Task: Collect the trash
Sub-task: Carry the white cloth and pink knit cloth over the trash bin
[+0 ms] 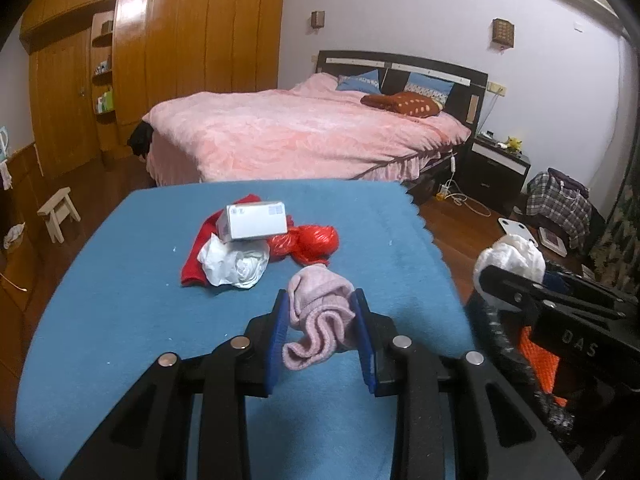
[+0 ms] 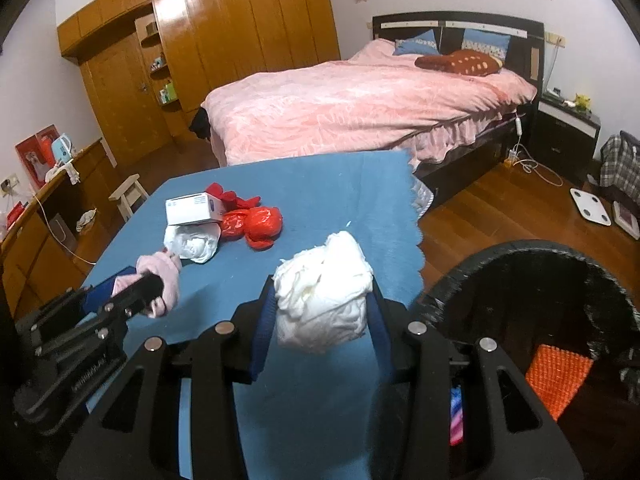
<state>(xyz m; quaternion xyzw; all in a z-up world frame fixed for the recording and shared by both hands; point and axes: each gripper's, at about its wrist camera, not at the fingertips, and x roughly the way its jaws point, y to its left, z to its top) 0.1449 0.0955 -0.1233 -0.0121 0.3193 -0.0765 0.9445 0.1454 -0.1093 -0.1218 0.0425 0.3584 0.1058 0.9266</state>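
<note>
Holding a soft pink sock (image 1: 320, 316) in your left tool (image 1: 320, 332) and a light, crushable white wad (image 2: 324, 304) in your right tool (image 2: 324, 312) above the tabletop (image 1: 120, 320), keep both pinched mid-bundle toward the bin (image 2: 560, 264).

Dim, warm indoor light with soft noise throughout. Glare streaks the glossy orange-brown wooden wardrobe (image 1: 160, 52), its panels bowed by fisheye distortion. Black vignette fills the corners beyond it; nearby black gripper frames look slightly soft.
</note>
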